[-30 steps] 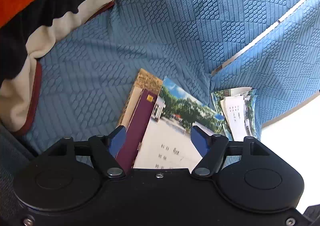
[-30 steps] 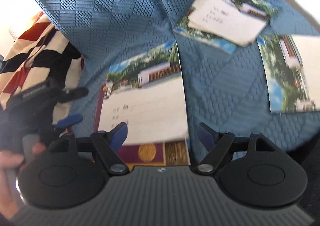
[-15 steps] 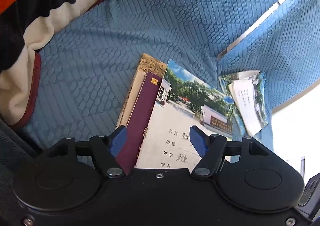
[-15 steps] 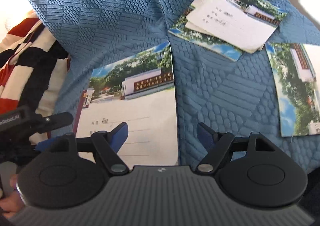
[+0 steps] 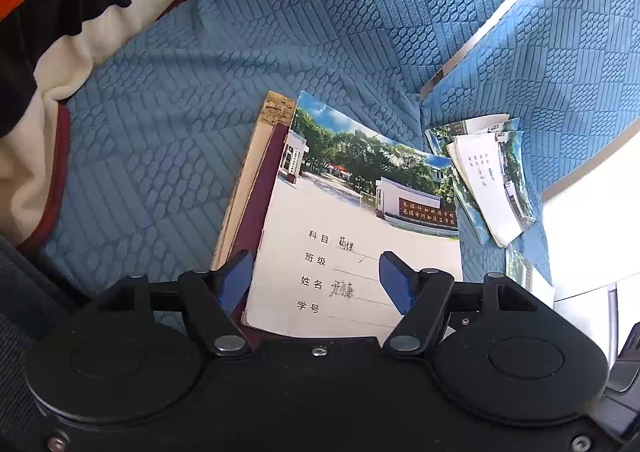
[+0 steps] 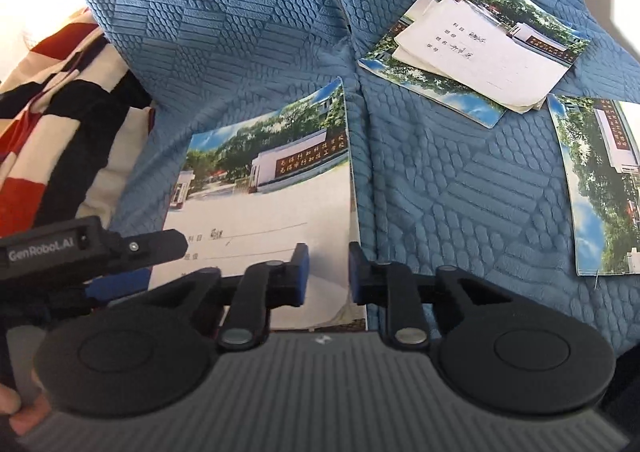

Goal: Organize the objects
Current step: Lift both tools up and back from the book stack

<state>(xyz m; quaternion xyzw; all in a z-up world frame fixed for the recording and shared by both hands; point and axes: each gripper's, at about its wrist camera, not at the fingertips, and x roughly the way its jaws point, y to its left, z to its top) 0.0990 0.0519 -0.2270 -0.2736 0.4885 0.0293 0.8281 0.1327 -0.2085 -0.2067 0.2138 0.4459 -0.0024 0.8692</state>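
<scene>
While blue sofa cover (image 5: pixel 248 100) carries everything, striped blanket (image 5: pixel 48 32) lies bunched at its left. Top notebook (image 5: pixel 360 236) rests on maroon book (image 5: pixel 256 220), stacked. Loose notebook pile (image 6: pixel 476 48) sits apart; single notebook (image 6: pixel 600 188) beside it. Left gripper (image 5: pixel 316 276) wide, straddling top notebook, gripping nothing. Right gripper (image 6: pixel 328 272) closing, narrow gap over notebook's right edge, not pinching.

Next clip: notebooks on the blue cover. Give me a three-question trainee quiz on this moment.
1. True or false: the nearest photo-cover notebook lies on top of a maroon book.
2. The surface beneath them is: A) a wooden table; B) a blue quilted cover; C) a tiled floor.
3. Fill in: in the left wrist view, the striped blanket lies to the ____ of that notebook.
Key: 1 true; 2 B; 3 left.
</scene>
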